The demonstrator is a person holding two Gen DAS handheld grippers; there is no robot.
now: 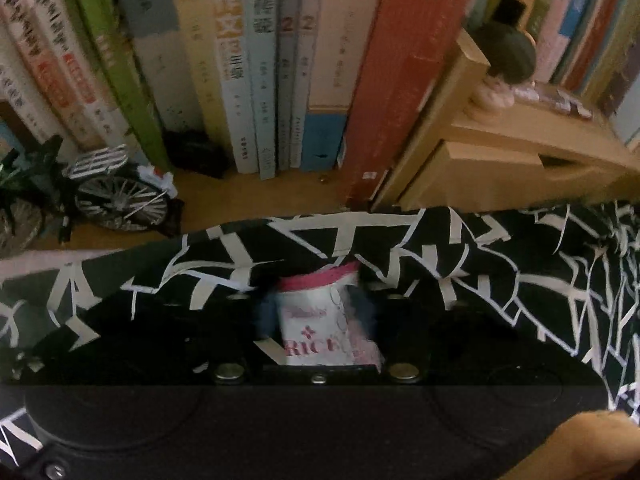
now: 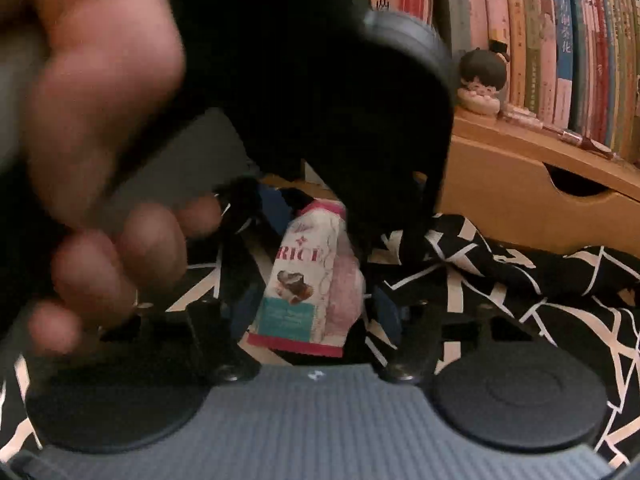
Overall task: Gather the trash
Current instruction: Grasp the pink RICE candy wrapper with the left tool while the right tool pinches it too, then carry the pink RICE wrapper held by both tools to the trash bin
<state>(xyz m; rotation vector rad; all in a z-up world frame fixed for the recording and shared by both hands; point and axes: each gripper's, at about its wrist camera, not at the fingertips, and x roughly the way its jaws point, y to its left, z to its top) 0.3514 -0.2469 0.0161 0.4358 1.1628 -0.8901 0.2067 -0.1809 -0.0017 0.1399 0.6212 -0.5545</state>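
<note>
A white and pink snack wrapper (image 1: 312, 332) printed "RICE" sits between the fingers of my left gripper (image 1: 320, 304), which is shut on it. Black-and-white patterned cloth (image 1: 440, 248) lies around and under the fingers. In the right wrist view the same wrapper (image 2: 296, 280) hangs down from the left gripper (image 2: 312, 204), which a hand (image 2: 100, 100) holds from above. My right gripper (image 2: 312, 316) is open, with its fingers on either side of the wrapper's lower end, above the patterned cloth (image 2: 500, 280).
A row of upright books (image 1: 256, 60) fills the shelf behind. A wooden drawer box (image 1: 500, 168) stands at the right with a small dark-haired figurine (image 1: 504, 56) on top. A model bicycle (image 1: 116, 196) stands on the shelf at left.
</note>
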